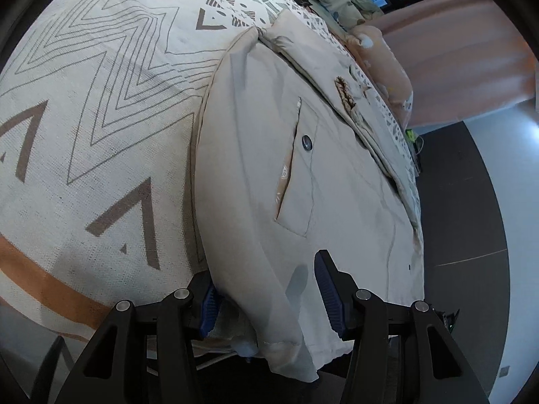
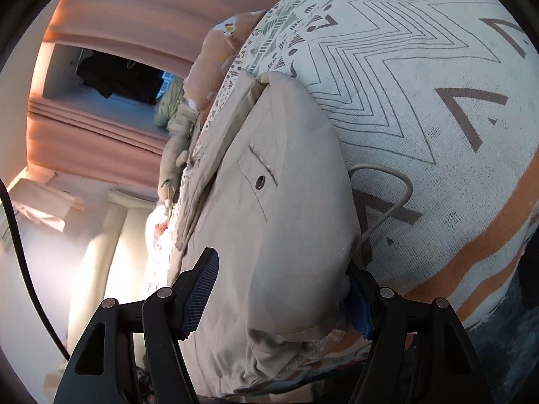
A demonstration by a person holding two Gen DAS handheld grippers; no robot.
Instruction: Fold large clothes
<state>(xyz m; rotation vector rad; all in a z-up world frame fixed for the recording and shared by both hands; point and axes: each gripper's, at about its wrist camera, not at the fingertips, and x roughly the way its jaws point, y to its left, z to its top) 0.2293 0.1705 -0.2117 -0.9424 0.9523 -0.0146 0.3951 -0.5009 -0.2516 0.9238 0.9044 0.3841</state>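
A beige jacket (image 1: 286, 155) with a snap-button pocket lies on a patterned bedspread (image 1: 101, 101). In the left wrist view my left gripper (image 1: 266, 293) is open, its blue-padded fingers (image 1: 328, 289) straddling the jacket's near folded edge. In the right wrist view the same jacket (image 2: 286, 219) fills the middle. My right gripper (image 2: 286, 289) is open too, its fingers (image 2: 202, 289) on either side of the jacket's near hem. The right finger is partly hidden under the fabric. Neither gripper has closed on the cloth.
The bedspread (image 2: 421, 84) has zigzag lines, triangles and an orange stripe. A grey cord (image 2: 394, 188) lies on it beside the jacket. Pink pillows (image 1: 380, 54) and plush toys sit at the head of the bed. Pink curtains (image 2: 118, 17) and a dark floor (image 1: 471, 202) lie beyond.
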